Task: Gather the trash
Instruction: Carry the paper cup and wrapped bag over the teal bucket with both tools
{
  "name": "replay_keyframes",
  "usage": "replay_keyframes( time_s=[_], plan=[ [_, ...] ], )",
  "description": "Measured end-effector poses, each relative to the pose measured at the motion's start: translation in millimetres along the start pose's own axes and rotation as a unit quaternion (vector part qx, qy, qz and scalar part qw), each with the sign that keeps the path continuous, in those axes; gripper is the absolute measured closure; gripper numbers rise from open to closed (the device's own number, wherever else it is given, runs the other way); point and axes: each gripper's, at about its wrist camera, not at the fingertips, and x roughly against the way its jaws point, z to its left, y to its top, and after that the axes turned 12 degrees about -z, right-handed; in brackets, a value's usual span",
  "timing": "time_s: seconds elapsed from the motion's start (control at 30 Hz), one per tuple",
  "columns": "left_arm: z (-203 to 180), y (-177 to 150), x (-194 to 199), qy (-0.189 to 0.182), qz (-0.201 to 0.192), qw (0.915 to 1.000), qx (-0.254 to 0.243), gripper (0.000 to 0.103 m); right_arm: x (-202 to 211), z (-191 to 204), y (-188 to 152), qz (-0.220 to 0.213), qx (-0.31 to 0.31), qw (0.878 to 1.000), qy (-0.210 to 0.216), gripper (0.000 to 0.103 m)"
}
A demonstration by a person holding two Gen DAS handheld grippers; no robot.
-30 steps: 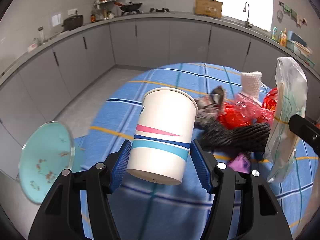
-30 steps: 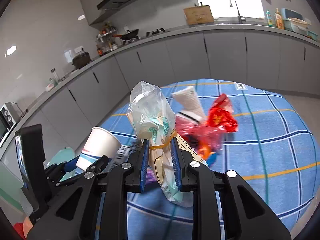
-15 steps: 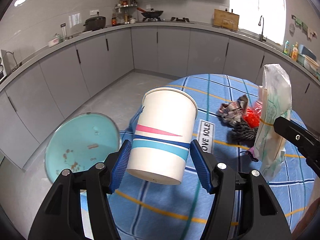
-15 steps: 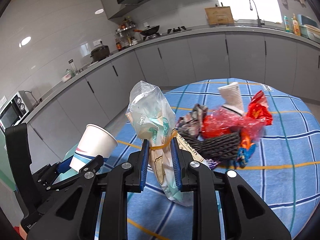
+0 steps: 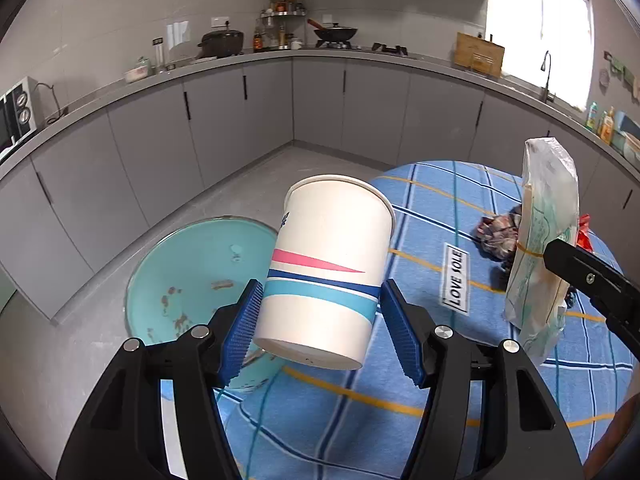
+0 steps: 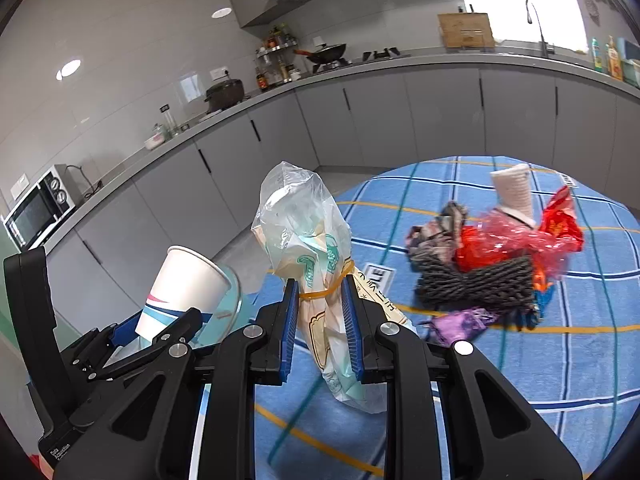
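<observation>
Over the tablecloth's (image 5: 448,360) left edge now, both grippers have drifted off the trash pile (image 6: 492,264). Left gripper (image 5: 320,328) still clamps the paper cup (image 5: 332,272), jaws about halfway apart, with way more of the teal bin (image 5: 192,276) showing below. Right gripper (image 6: 320,312), nearly closed, still pinches the plastic bag (image 6: 308,240).

Teal bin (image 5: 192,276): near rim hidden behind paper cup (image 5: 328,276) and left gripper (image 5: 320,324). Trash pile (image 6: 488,268) at 3 o'clock in the right view is motion-blurred, items unclear. Plastic bag (image 6: 316,276) middle covered by the pads. Counter bottles (image 6: 604,56) too small to read.
</observation>
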Motion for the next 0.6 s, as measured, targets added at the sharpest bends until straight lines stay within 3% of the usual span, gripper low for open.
replay_keyframes(
  time_s=[0.6],
  plan=[
    [85.2,-3.3,-2.5,0.068,0.002,0.9968,0.043,0.043,-40.5,81.1,-11.1,0.033,0.031,0.997,0.065,0.080]
  ],
)
